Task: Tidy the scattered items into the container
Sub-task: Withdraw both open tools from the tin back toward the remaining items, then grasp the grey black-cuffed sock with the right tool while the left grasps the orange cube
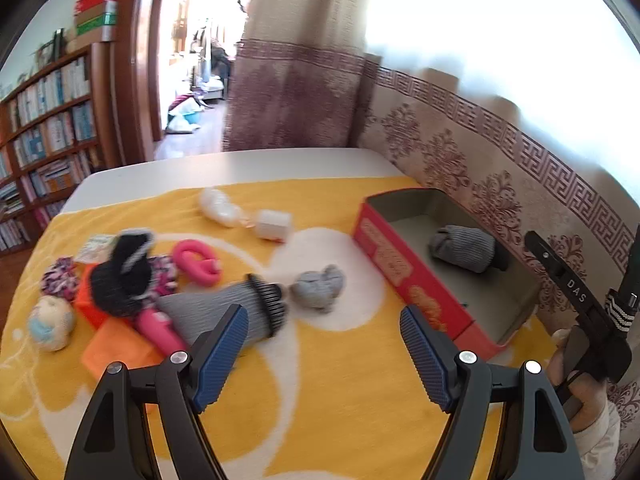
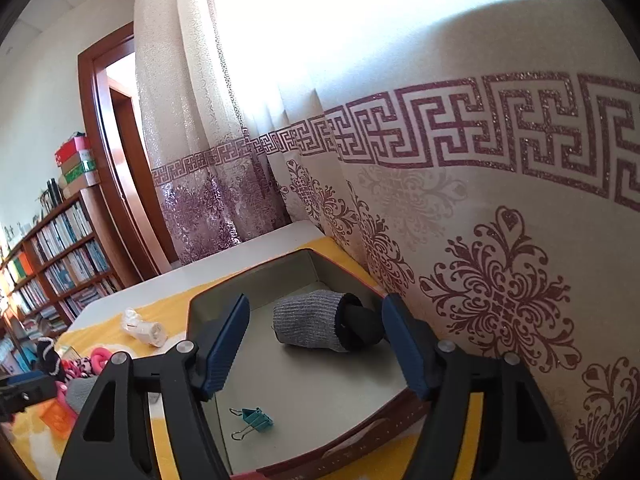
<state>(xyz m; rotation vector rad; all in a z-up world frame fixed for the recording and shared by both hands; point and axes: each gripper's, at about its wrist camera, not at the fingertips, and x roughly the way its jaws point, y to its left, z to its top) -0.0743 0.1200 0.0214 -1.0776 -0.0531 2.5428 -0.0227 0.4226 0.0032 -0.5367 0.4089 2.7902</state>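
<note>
The left claw [image 1: 322, 354] stands released and empty above the yellow blanket [image 1: 340, 392], the scattered socks [image 1: 224, 312] just ahead to its left. The right claw [image 2: 314, 346] is released too, with the rolled sock [image 2: 316, 322] lying ahead between its tips inside the red box [image 2: 304, 392]

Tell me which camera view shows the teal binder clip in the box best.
The right wrist view. The teal binder clip lies in plain sight on the floor of the red box, near the left finger. In the left wrist view the box's near wall hides that corner; only a tiny dark speck shows there, too small to identify.
</note>
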